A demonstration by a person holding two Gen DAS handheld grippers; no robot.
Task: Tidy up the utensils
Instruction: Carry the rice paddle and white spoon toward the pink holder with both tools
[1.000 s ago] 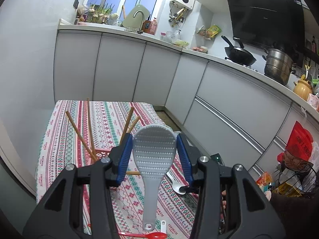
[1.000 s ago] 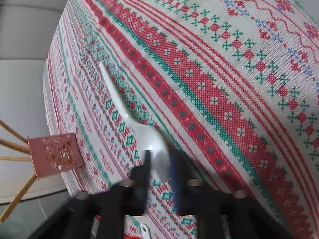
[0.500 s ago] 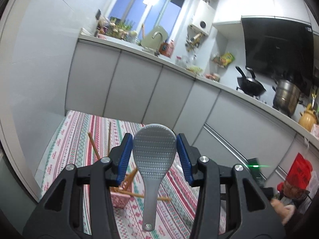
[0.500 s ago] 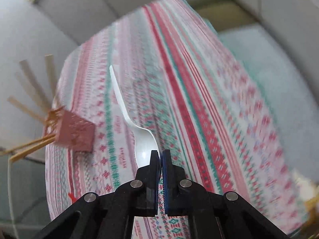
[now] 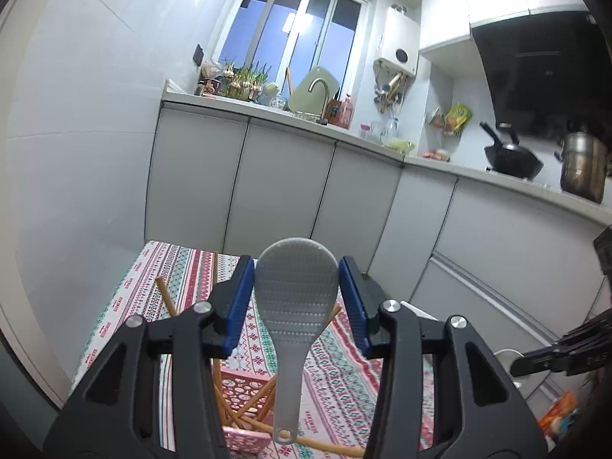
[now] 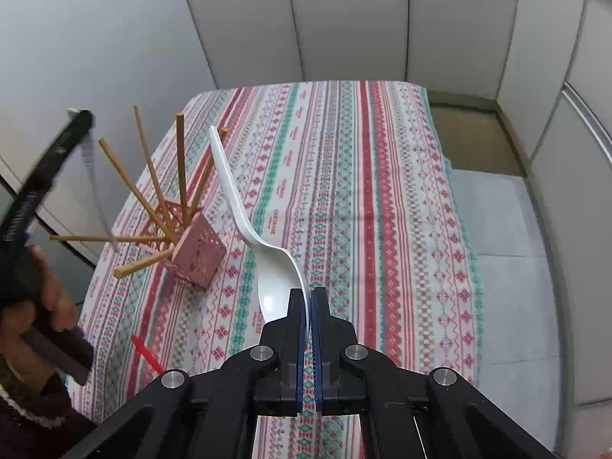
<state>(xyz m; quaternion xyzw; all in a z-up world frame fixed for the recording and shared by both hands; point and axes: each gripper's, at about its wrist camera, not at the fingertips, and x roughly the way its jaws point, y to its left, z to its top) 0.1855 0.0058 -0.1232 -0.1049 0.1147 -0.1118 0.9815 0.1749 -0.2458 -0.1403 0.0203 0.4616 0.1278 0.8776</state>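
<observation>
Since a second ago the right gripper [image 6: 310, 298] has risen off the cloth with the white spoon [image 6: 267, 264], which then lay flat on the table; the left gripper [image 5: 296, 298] has tilted up, so its view now takes in more of the kitchen and less of the table. The right gripper's fingers are pressing all but together, pinching the rim of the spoon's bowl, and the handle is slanting away ahead of the fingertips, up and to the left. Below and left of those fingers the pink utensil holder [image 6: 195, 256] is standing tilted on the patterned tablecloth [image 6: 382, 191], with wooden chopsticks [image 6: 181, 168] fanning out of it. A red utensil [image 6: 147, 355] is lying on the cloth near the left finger's base. The left gripper's fingers are standing partly apart, clamping the wide head of the grey rice paddle [image 5: 296, 298] between the blue pads [image 5: 239, 306]; its handle is hanging down between them, over the holder.
</observation>
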